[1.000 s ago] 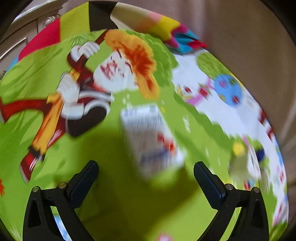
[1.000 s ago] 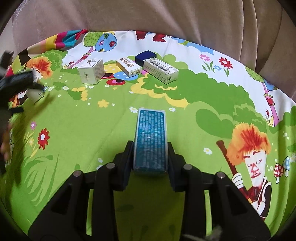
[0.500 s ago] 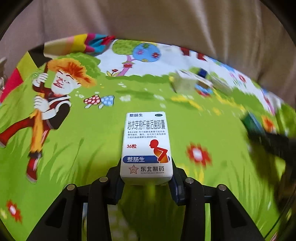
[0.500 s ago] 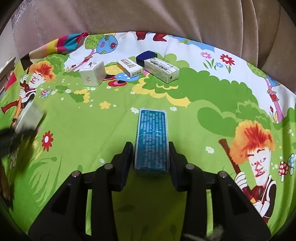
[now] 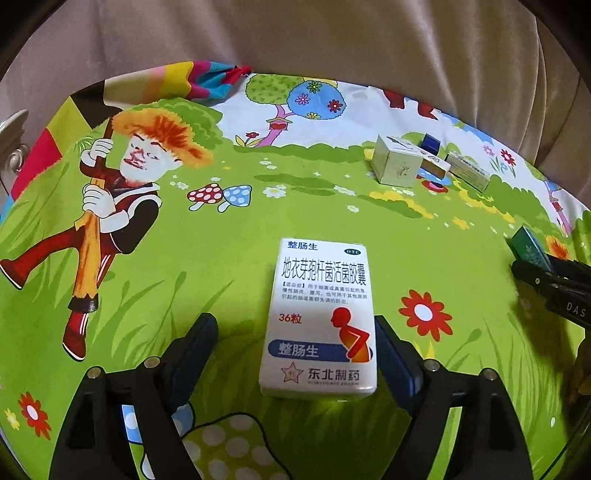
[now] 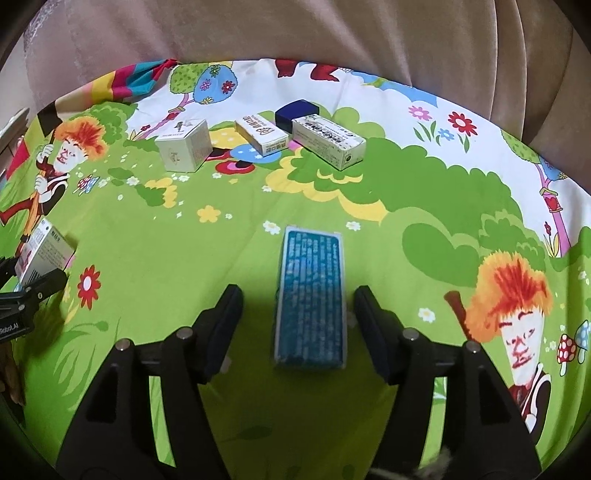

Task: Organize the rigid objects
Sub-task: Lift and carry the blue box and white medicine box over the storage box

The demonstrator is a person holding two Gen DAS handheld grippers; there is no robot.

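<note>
A white medicine box [image 5: 320,317] with blue and red print lies on the cartoon cloth between the fingers of my open left gripper [image 5: 293,349]; the right finger is close to its side, the left stands apart. A teal box [image 6: 312,297] lies between the fingers of my open right gripper [image 6: 297,321], with gaps on both sides. The white box also shows at the left edge of the right wrist view [image 6: 44,254], and the teal box at the right edge of the left wrist view [image 5: 528,249].
At the far side of the cloth stand a white cube box [image 6: 183,146], a small white carton [image 6: 263,134], a long white carton [image 6: 328,140] and a dark blue box [image 6: 297,110]. A beige sofa back [image 6: 295,33] rises behind the cloth.
Both grippers have opened and let go of their boxes, which now lie on the cloth. The left gripper had grasped the white box between one second and half a second ago.
</note>
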